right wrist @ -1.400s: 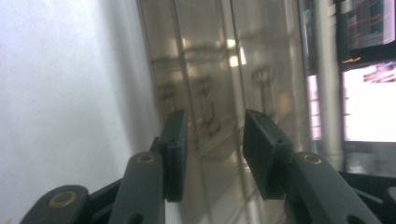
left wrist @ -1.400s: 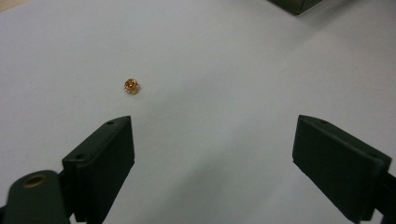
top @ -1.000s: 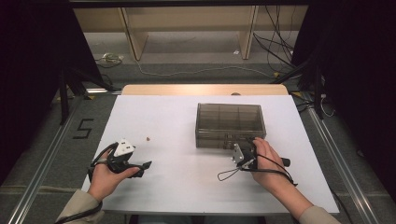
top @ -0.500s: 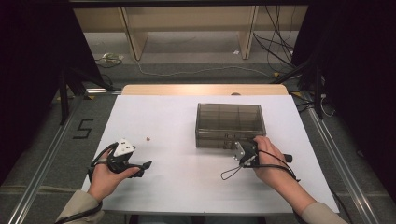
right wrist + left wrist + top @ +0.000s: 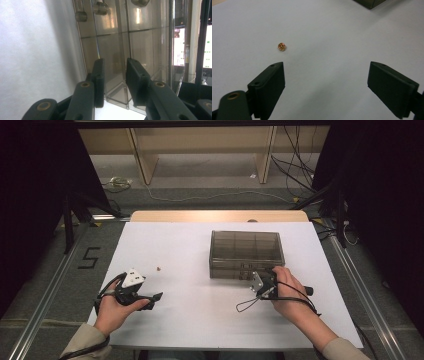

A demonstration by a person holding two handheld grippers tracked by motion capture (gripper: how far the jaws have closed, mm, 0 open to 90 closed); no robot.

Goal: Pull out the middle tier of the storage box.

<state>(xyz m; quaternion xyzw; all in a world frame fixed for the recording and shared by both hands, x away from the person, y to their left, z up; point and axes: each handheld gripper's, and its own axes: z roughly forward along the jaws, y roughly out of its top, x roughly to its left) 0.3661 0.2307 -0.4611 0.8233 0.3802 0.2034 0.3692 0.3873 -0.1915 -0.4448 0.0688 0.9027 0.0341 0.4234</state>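
Observation:
A smoky clear compartment box (image 5: pixel 245 252) stands closed on the white table, right of centre. My right gripper (image 5: pixel 254 276) is at the box's front wall. In the right gripper view its jaws (image 5: pixel 115 75) have just been closing, and the pads now sit against a clear front latch tab (image 5: pixel 116 85) of the box (image 5: pixel 140 45). My left gripper (image 5: pixel 152 300) rests low at the table's left, open and empty (image 5: pixel 325 82). A small orange bead (image 5: pixel 281 46) lies on the table ahead of it and to its left (image 5: pixel 158 268).
Small metal parts (image 5: pixel 100 8) lie in the box's compartments. The white tabletop (image 5: pixel 200 320) ends in a wooden strip (image 5: pixel 220 216) at the far edge. Metal rails run along both sides of the table, and cables lie on the floor beyond.
Neither hand has visibly moved. The right gripper stays at the box's front wall and the left stays near the bead.

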